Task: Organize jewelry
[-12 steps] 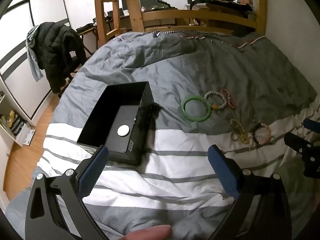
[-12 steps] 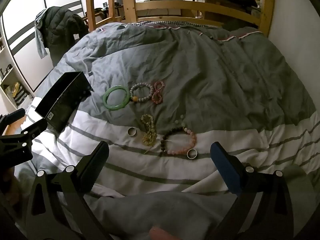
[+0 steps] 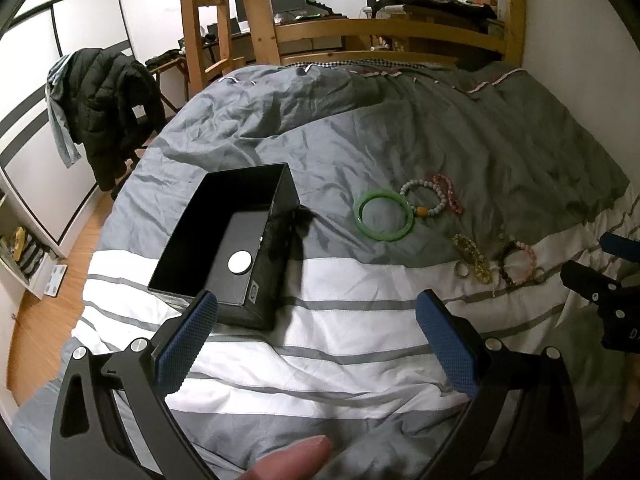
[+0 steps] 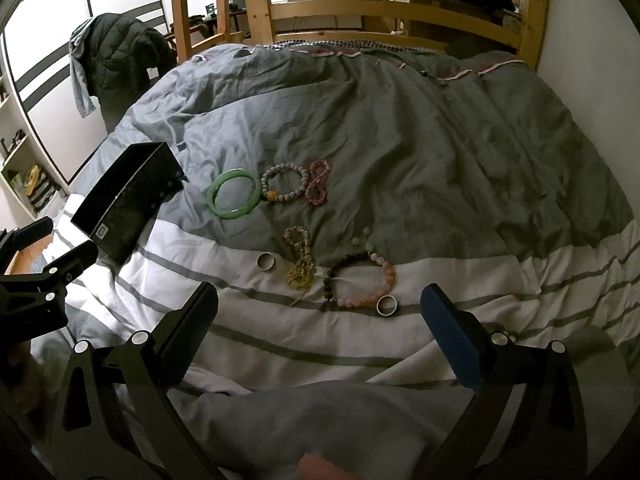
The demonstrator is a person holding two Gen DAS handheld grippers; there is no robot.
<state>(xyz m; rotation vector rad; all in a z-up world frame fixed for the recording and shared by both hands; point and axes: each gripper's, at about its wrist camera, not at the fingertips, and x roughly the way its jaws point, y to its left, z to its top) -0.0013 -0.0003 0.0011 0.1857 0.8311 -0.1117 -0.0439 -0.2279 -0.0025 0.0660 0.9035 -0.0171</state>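
Observation:
An open black box lies on the bed at the left; it also shows in the right wrist view. A white disc lies inside it. Jewelry lies on the duvet: a green bangle, a grey bead bracelet, a pink bead bracelet, a yellow bracelet, a dark-and-pink bead bracelet and two silver rings. My left gripper is open and empty, near the box. My right gripper is open and empty, just short of the rings.
The grey and white striped duvet covers the bed. A wooden bed frame stands at the far end. A chair with a dark jacket stands left of the bed. A wall runs along the right.
Both grippers have shifted slightly forward; the box and jewelry look a little nearer. Nothing was taken hold of.

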